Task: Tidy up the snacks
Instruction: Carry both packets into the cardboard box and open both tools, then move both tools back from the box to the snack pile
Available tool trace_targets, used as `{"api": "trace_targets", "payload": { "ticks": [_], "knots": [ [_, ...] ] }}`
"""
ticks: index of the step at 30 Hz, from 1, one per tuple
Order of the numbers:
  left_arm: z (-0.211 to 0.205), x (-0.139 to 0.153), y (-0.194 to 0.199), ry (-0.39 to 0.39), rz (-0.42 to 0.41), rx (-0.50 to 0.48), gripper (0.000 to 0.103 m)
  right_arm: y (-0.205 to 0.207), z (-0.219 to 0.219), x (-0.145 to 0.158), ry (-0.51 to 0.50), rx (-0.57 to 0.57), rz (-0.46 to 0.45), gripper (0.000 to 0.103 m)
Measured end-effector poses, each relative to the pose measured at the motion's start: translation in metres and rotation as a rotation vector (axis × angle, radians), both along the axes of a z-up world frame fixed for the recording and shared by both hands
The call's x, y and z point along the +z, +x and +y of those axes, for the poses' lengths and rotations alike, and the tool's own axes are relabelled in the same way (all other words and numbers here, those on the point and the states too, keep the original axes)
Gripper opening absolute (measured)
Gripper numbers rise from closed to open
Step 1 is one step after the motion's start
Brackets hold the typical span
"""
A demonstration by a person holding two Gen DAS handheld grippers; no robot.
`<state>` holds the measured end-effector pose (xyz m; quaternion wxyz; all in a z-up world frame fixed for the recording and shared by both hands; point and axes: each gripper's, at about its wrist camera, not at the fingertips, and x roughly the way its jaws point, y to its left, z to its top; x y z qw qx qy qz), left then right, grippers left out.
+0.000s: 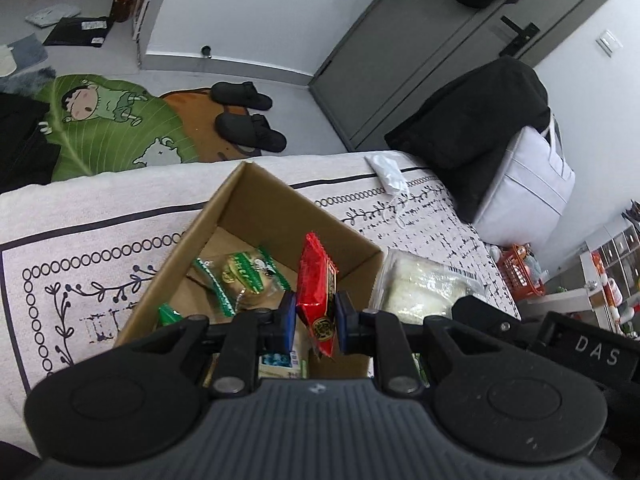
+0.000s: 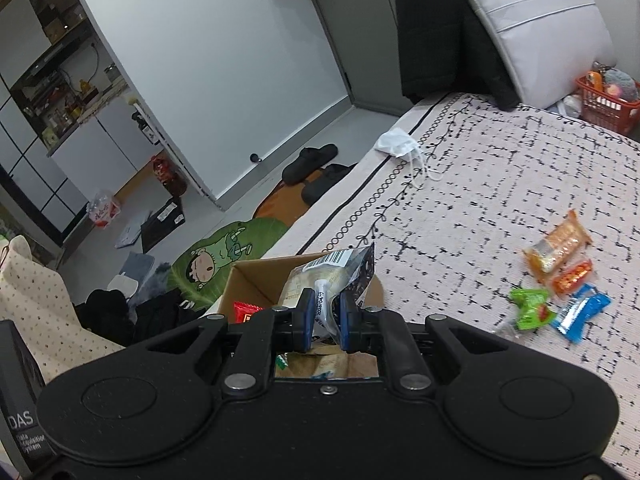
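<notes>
Two grippers are in your hands, each clamped on a snack.

Left wrist view: your left gripper (image 1: 316,318) has its blue pads (image 1: 287,320) closed tight on a red snack packet (image 1: 318,292), which stands upright between them, held over the open cardboard box (image 1: 240,216). Inside the box lies a green-wrapped pastry (image 1: 244,276), with more green wrappers beside it. The box sits on a bed cover (image 1: 80,248) with a black printed border. Just right of the box you can see a clear packet of pale food (image 1: 424,288).

Right wrist view: your right gripper (image 2: 324,316) is likewise pinched shut, its pads (image 2: 306,320) gripping the clear barcoded packet (image 2: 332,276) above the same box (image 2: 256,280). The red packet (image 2: 244,310) shows at the left, low in the box opening. Well to the right, loose on the bed cover (image 2: 500,184), lie an orange snack (image 2: 558,246), a smaller orange-red one (image 2: 572,278), a green one (image 2: 530,306) and a blue one (image 2: 582,312), close together.
</notes>
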<state>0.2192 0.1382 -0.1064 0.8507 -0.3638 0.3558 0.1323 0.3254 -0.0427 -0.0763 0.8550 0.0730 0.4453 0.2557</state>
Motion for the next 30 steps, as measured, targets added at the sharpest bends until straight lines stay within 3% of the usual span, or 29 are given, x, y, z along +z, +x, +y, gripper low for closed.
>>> {"api": "trace_targets", "payload": {
  "ticks": [6, 7, 8, 10, 18, 22, 26, 30],
  "knots": [
    [0.010, -0.004, 0.000, 0.015, 0.031, 0.058, 0.026, 0.010, 0.015, -0.006, 0.023, 0.016, 0.009, 0.017],
    [0.012, -0.006, 0.001, 0.006, 0.037, 0.064, 0.028, 0.012, 0.015, -0.008, 0.041, 0.016, 0.018, 0.025],
    [0.013, -0.007, 0.001, -0.004, 0.042, 0.070, 0.033, 0.015, 0.015, -0.011, 0.050, 0.013, 0.037, 0.044],
    [0.014, -0.008, 0.002, -0.003, 0.053, 0.076, 0.039, 0.017, 0.011, -0.012, 0.040, -0.012, 0.036, 0.057],
    [0.002, -0.008, 0.009, 0.010, 0.079, 0.062, 0.082, 0.013, -0.022, -0.011, -0.035, -0.036, -0.002, 0.058],
    [-0.008, -0.005, 0.011, 0.032, 0.083, 0.042, 0.086, 0.012, -0.042, -0.010, -0.065, -0.056, -0.011, 0.071],
    [-0.020, 0.002, 0.010, 0.082, 0.059, 0.032, 0.103, 0.008, -0.064, -0.008, -0.101, -0.072, -0.032, 0.084],
    [-0.035, 0.008, 0.013, 0.095, 0.055, 0.001, 0.103, 0.009, -0.092, -0.006, -0.093, -0.104, -0.027, 0.090]
  ]
}}
